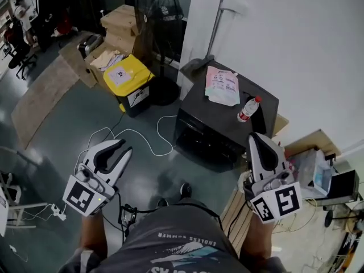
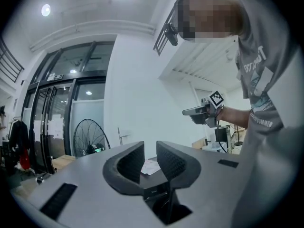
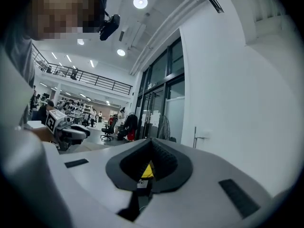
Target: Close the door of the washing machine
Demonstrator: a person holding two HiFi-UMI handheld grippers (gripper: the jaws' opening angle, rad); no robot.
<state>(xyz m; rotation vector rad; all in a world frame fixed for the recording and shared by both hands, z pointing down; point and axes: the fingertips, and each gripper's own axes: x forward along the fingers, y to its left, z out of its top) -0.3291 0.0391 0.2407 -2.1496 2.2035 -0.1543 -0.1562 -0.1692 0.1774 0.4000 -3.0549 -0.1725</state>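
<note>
Left gripper [image 2: 150, 148]: jaws are parted by a narrow gap. Nothing is gripped or touched. Only the distant pouch [image 2: 150, 166] is seen through the gap. In the head view it is held off the floor at lower left, clear of everything.

Right gripper [image 3: 151, 144]: jaws are clenched, tips meeting, and nothing is caught between them. A sliver of yellow is seen low behind the pads, well beyond them. In the head view it is held at lower right, just off the machine's near right corner, with no contact seen.

Washing machine [image 1: 199, 92]: a black box is seen on the floor against the white wall [image 1: 296, 33], ahead of the person and between the two grippers. The long side of its top runs from upper left to lower right in the head view. The front, with the door [image 1: 202, 141], faces the lower left, towards the person's feet. The door appears flush with the body. Whether it is latched cannot be told.

On the top, the pouch lies flat near the far left corner. A bottle [image 1: 248, 108] with a red cap lies near the right edge.

A white cable [image 1: 153, 135] is looped on the floor off the front left corner. A yellow-lidded bin [image 1: 129, 75] and a standing fan [image 1: 158, 16] are beyond it.
</note>
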